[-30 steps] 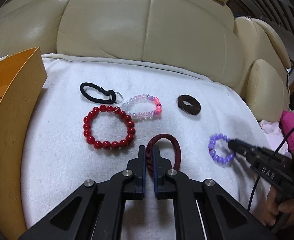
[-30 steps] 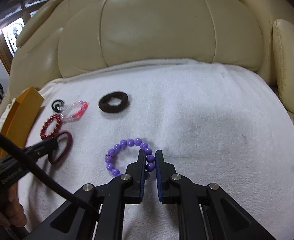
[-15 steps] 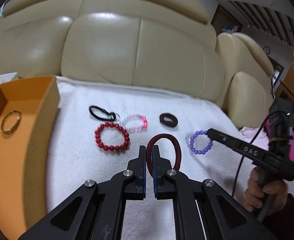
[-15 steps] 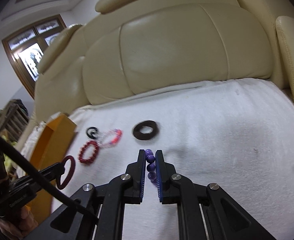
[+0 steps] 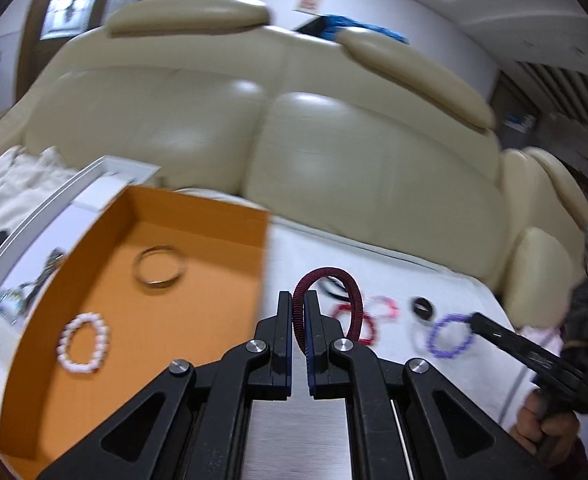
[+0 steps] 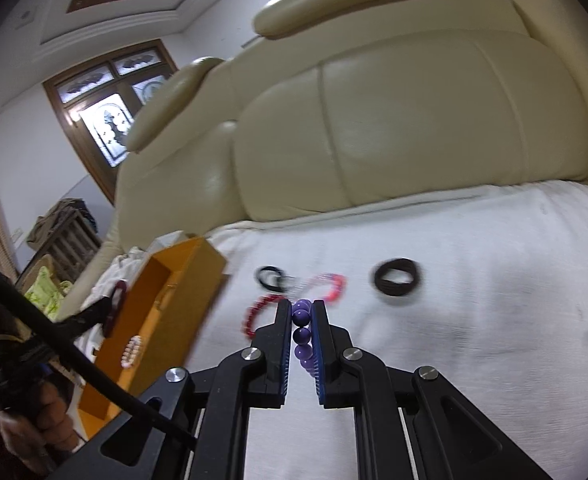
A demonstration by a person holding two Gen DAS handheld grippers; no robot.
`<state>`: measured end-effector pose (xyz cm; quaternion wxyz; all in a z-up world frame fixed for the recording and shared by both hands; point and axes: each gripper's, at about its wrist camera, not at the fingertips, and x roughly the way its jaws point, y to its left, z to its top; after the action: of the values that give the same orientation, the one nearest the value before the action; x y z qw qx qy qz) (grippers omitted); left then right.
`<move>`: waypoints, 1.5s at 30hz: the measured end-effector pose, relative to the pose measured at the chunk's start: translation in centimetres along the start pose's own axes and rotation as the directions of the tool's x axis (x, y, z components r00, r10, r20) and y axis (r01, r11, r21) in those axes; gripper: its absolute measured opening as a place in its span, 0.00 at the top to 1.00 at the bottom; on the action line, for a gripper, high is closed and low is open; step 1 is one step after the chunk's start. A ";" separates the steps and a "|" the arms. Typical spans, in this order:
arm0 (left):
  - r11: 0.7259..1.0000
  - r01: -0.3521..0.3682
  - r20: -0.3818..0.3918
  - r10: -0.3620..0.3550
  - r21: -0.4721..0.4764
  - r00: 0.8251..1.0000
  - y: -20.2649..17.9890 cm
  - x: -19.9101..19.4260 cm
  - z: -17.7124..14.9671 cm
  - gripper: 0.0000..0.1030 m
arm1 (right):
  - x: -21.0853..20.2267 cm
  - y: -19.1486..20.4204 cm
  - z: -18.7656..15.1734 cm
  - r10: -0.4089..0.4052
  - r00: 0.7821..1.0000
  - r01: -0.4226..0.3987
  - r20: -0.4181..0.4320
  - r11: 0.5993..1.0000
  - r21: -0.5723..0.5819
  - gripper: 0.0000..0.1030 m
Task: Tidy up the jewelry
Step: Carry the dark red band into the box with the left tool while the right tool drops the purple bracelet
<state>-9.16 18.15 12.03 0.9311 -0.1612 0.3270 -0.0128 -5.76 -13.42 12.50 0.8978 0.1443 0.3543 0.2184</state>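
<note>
Two loops pinched, dark red ribbed band [image 5: 349,292] in left jaws, purple bead bracelet [image 6: 302,334] in right jaws.

Sofa [image 5: 333,152]: glossy cream leather. Towel [image 6: 473,280]: white, rough terry cloth. Box [image 5: 142,320]: matt orange card. Purple bracelet [image 6: 302,336]: glossy beads.

Two grippers: left gripper [image 5: 298,312], right gripper [image 6: 301,320]. One orange box [image 5: 198,216] holding two bracelets: one metal bangle [image 5: 158,267], one white bead bracelet [image 5: 82,342]. One maroon band [image 5: 349,292], one purple bead bracelet [image 6: 301,336], one brown ring [image 6: 395,279].
</note>
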 end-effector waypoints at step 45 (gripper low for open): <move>0.969 -0.244 0.041 0.243 0.036 0.969 0.2 3.2 0.2 0.30 | 2.8 3.7 2.4 -0.044 0.998 0.044 -0.037 0.999 -0.016 0.52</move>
<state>-6.54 17.99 10.15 0.9344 -0.1009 0.3272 0.0979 -3.32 -9.12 14.14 0.8966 0.1253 0.3724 0.2040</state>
